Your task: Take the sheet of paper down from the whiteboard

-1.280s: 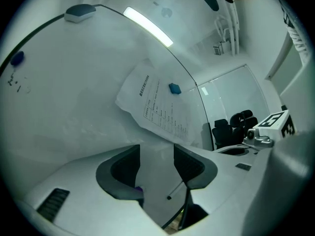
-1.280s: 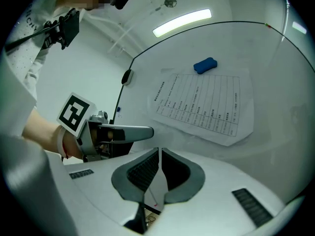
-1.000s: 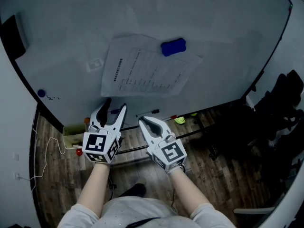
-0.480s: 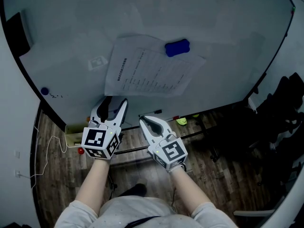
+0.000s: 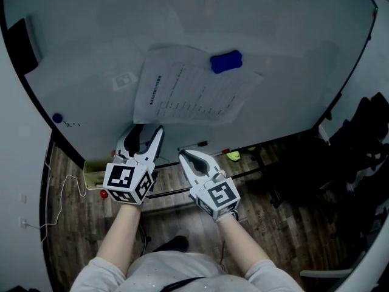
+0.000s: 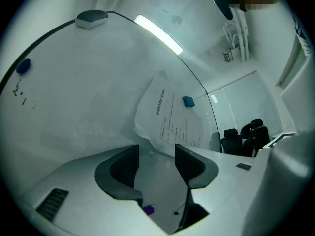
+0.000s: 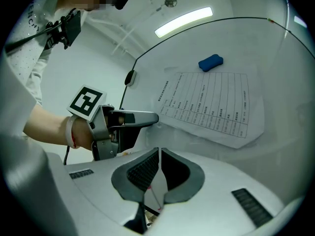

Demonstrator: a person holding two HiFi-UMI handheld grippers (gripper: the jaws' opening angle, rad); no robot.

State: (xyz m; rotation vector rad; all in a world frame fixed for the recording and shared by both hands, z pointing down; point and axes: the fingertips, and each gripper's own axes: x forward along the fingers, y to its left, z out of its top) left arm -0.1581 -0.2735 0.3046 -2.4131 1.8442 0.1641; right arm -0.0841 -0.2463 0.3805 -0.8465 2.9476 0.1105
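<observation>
A printed sheet of paper (image 5: 194,89) hangs on the whiteboard (image 5: 255,23), pinned near its top by a blue magnet (image 5: 225,61). In the left gripper view the paper (image 6: 170,119) shows just beyond the jaws, with the blue magnet (image 6: 188,101) on it. The right gripper view shows the paper (image 7: 211,107) and magnet (image 7: 210,62) up ahead. My left gripper (image 5: 147,134) is open, empty, just below the sheet's lower left corner. Beside it, lower on the board, my right gripper (image 5: 185,156) is shut with nothing in it.
A small dark blue magnet (image 5: 57,118) sits at the board's lower left. A black eraser (image 5: 18,44) is on the left edge. Markers lie on the tray (image 5: 200,143) under the board. A black office chair (image 5: 358,145) stands to the right. A yellow box (image 5: 96,168) is below left.
The view shifted a little over the last second, so the board and paper sit slightly right of before. Both grippers hold about the same place.
</observation>
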